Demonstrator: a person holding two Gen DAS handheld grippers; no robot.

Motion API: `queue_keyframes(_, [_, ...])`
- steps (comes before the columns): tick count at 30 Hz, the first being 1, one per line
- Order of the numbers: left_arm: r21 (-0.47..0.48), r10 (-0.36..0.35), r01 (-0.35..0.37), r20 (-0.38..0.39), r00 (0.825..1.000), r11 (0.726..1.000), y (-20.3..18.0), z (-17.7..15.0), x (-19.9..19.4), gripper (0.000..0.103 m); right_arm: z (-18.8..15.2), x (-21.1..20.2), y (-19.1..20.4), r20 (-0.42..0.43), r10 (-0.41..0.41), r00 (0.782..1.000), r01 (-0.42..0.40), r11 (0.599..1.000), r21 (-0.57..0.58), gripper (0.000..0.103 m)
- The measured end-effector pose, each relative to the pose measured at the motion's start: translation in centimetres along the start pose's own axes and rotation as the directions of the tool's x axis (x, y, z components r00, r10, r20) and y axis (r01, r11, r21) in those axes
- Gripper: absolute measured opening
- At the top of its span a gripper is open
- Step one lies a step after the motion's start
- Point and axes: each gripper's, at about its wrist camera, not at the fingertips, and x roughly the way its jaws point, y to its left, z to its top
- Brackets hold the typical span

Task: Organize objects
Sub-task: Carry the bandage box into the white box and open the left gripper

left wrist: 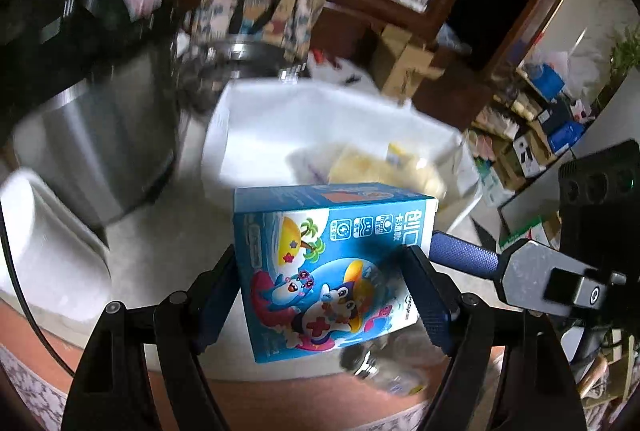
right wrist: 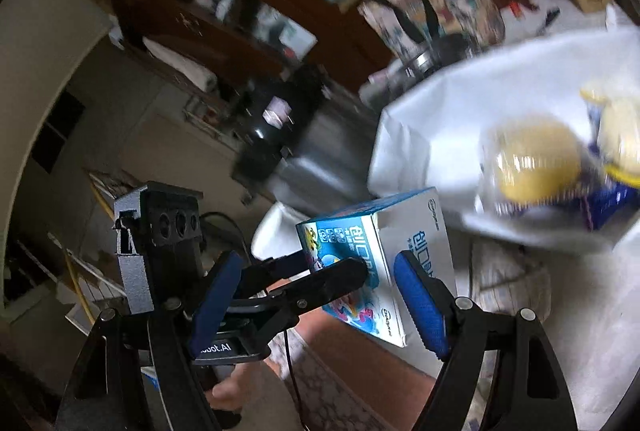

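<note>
Box (left wrist: pixel 332 263) clamped in L gripper (left wrist: pixel 322 295), R gripper (right wrist: pixel 316 299) open.

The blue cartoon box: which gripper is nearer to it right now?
Left. The left gripper has the blue cartoon box clamped between its pads. The right gripper sits open beside it, one finger in front of the box's white side, not gripping.

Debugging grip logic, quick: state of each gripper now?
Left gripper: shut on the blue carton.
Right gripper: open, holding nothing.
</note>
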Motion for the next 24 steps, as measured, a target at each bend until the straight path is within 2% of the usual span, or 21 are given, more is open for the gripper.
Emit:
queue_keyframes(5, [0.046,0.055,-0.058,0.078,0.995,0.997,-1.2,3.3,0.2,0.079,2.4,-0.6,0.3,0.096,0.020,0.995,-0.021,1.000,0.014,0.080])
queue_keyframes(9, [0.081,0.136,-0.141,0.070,0.988,0.987,-1.9,6.2,4.2,0.078,4.8,0.9,-2.5,0.120,0.010,0.993,-0.024,0.993,0.115,0.080])
queue_keyframes(11, [0.081,0.105,-0.107,0.029,0.994,0.991,-1.3,6.9,6.2,0.076,5.4,1.2,-4.0,0.143,-0.034,0.989,0.014,0.990,0.140,0.080])
queue_keyframes(13, [0.038,0.042,-0.042,-0.002,0.999,0.998,-0.1,7.2,7.8,0.076,5.7,1.4,-5.5,0.181,-0.077,0.980,0.050,0.987,0.149,0.080])
queue_keyframes(15, [0.002,0.011,-0.011,0.032,0.999,1.000,1.0,7.5,8.4,0.075,6.1,1.7,-7.0,0.182,-0.041,0.982,0.009,0.985,0.173,0.080])
queue_keyframes(18, [-0.007,0.038,-0.038,0.019,0.999,0.999,1.7,7.9,8.7,0.071,6.3,2.6,-8.7,0.188,0.012,0.982,-0.051,0.978,0.203,0.080])
queue_keyframes(21, [0.006,0.090,-0.091,0.039,0.995,0.996,1.8,7.8,8.6,0.067,6.3,3.7,-9.5,0.195,0.015,0.981,-0.056,0.977,0.206,0.080])
queue_keyframes(24, [-0.007,0.063,-0.063,0.065,0.996,0.998,2.3,7.9,8.6,0.067,7.0,4.1,-9.5,0.211,-0.011,0.977,-0.024,0.986,0.166,0.079])
